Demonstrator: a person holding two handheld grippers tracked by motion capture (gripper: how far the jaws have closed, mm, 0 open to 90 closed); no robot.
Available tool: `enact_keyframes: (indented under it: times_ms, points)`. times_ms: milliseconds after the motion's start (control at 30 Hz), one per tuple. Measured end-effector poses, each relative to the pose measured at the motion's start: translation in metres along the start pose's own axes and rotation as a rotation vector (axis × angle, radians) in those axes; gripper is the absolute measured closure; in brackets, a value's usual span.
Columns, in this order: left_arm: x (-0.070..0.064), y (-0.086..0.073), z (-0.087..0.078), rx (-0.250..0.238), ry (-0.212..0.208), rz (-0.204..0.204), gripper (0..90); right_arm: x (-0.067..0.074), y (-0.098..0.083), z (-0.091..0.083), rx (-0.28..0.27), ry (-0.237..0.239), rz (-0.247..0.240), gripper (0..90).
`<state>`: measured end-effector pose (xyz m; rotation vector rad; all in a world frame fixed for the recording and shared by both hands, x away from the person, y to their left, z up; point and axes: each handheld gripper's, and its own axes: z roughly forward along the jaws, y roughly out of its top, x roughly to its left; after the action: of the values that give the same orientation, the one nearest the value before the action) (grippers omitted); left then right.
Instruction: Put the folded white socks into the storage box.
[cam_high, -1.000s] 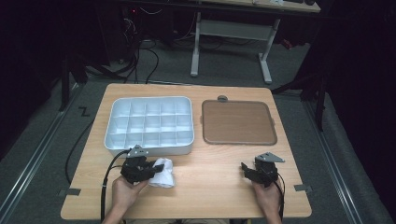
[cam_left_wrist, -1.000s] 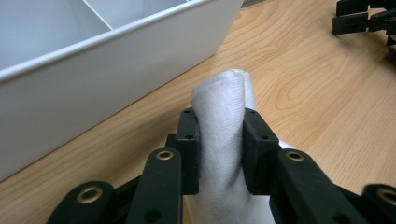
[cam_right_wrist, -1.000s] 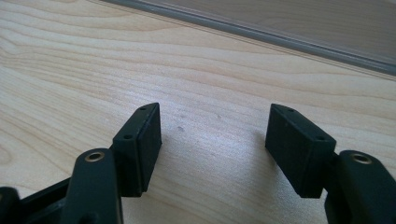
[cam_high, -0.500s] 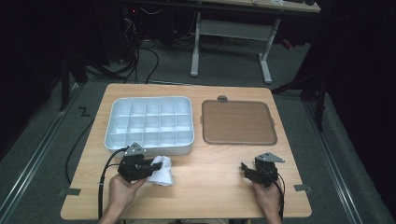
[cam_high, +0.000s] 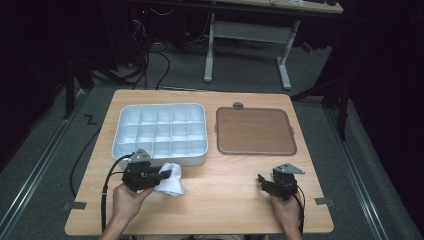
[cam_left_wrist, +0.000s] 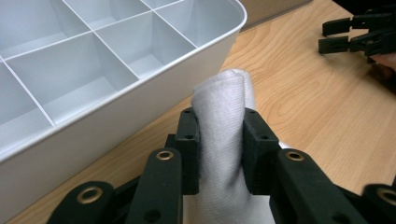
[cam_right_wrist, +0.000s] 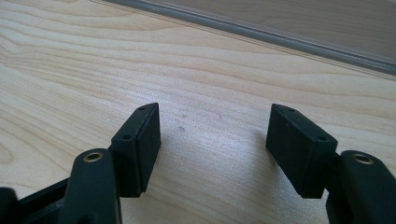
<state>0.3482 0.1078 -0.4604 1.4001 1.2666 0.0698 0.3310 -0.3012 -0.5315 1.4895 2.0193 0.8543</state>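
A rolled white cloth (cam_left_wrist: 223, 126) is pinched between the pads of my left gripper (cam_left_wrist: 220, 149), which is shut on it. In the high view the cloth (cam_high: 171, 179) sticks out to the right of my left gripper (cam_high: 162, 176), just in front of the white compartment tray (cam_high: 120, 131). My right gripper (cam_high: 261, 181) rests low over the table near the front right, held by a hand. In the right gripper view its jaws (cam_right_wrist: 215, 149) stand wide apart with bare wood between them.
A brown tray-like lid (cam_high: 254, 131) with a grey rim lies right of the white tray. The wooden table (cam_high: 225, 200) has free room between the two hands. The white tray's wall (cam_left_wrist: 140, 116) stands close on the left in the left gripper view. Cables trail off the table's front left.
My left gripper has shifted slightly with the cloth in front of the white tray. The right gripper has stayed put.
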Motion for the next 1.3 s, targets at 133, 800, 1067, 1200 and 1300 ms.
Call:
enact_keyframes:
  times_ms: [133, 800, 1067, 1200, 1300]
  points:
    - [-0.002, 0.006, -0.002, -0.003, -0.007, -0.001, 71.7, 0.000, 0.000, 0.000, 0.000, 0.000, 0.000, 35.9]
    - [-0.006, 0.025, -0.005, -0.001, -0.035, -0.014, 71.7, 0.000, 0.000, 0.000, 0.000, 0.000, 0.000, 35.8]
    - [-0.006, 0.035, -0.006, -0.006, -0.049, -0.029, 71.7, 0.000, 0.000, 0.000, 0.000, 0.000, -0.002, 35.8]
    - [-0.006, 0.038, -0.006, -0.006, -0.052, -0.029, 71.7, 0.000, 0.000, 0.000, 0.000, 0.000, -0.002, 35.7]
    - [-0.007, 0.041, -0.006, -0.008, -0.056, -0.033, 71.7, 0.000, 0.000, 0.000, 0.000, 0.000, -0.002, 35.8]
